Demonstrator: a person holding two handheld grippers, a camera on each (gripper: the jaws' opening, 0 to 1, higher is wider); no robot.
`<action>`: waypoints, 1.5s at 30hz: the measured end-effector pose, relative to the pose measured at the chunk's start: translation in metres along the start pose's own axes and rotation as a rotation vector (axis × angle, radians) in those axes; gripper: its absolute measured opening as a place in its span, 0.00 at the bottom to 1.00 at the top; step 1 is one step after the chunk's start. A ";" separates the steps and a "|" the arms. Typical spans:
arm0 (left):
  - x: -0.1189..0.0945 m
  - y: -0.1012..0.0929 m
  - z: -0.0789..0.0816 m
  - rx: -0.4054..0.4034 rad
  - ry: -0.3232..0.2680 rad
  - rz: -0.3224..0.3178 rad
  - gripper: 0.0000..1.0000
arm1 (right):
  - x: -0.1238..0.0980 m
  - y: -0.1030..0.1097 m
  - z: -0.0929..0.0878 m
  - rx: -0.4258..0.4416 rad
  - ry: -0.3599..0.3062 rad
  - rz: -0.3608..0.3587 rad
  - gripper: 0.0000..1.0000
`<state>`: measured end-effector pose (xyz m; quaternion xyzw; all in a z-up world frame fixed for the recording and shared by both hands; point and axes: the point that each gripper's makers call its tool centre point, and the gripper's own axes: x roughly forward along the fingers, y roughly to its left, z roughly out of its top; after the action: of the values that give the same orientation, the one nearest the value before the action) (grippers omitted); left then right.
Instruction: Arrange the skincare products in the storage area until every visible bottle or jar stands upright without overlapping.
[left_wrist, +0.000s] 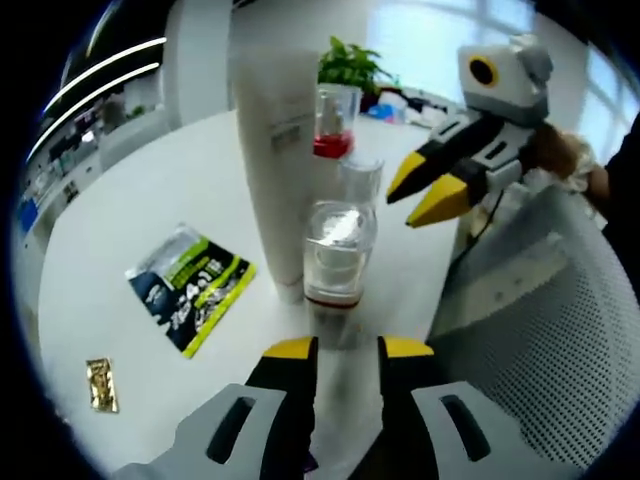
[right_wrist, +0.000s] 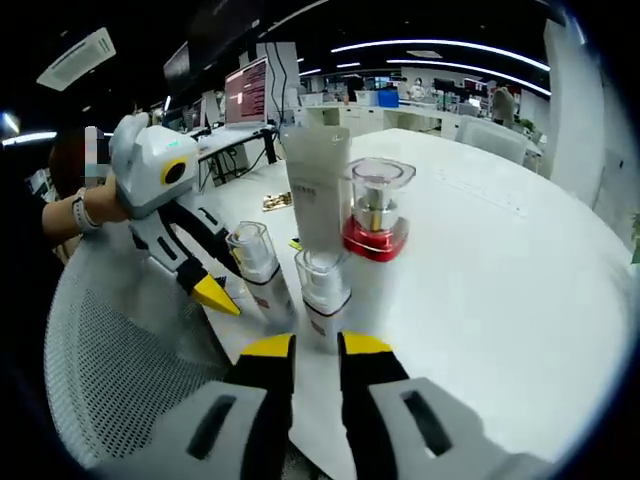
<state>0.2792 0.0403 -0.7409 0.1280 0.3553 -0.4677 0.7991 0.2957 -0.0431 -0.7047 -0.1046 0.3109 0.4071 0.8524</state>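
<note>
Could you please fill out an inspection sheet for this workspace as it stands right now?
Surface: white round table, beside a grey mesh chair back.
Job's things: white tube, two clear bottles and red-based jar, all upright, grouped closely.
Clutter: green-black sachet, small gold packet.
Grippers: left hand-held gripper open; right hand-held gripper open, both empty.
Cables: nothing seen.
Surroundings: office desks, monitor, potted plant.

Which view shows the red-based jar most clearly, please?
The right gripper view: the red-based jar stands unobstructed beside the white tube, clear top to red base. In the left gripper view, the jar sits far behind, partly hidden by the tube.
</note>
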 end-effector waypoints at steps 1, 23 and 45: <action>0.001 0.000 -0.001 -0.008 0.010 0.001 0.22 | 0.001 0.000 -0.002 0.012 0.011 0.005 0.18; 0.014 0.014 0.003 -0.036 0.045 0.041 0.11 | 0.018 0.001 -0.002 -0.044 0.079 0.075 0.24; 0.031 0.015 0.018 -0.063 0.029 0.046 0.09 | 0.025 -0.001 -0.004 -0.047 0.110 0.096 0.20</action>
<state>0.3091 0.0185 -0.7514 0.1179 0.3784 -0.4360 0.8080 0.3070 -0.0299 -0.7237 -0.1320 0.3523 0.4485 0.8107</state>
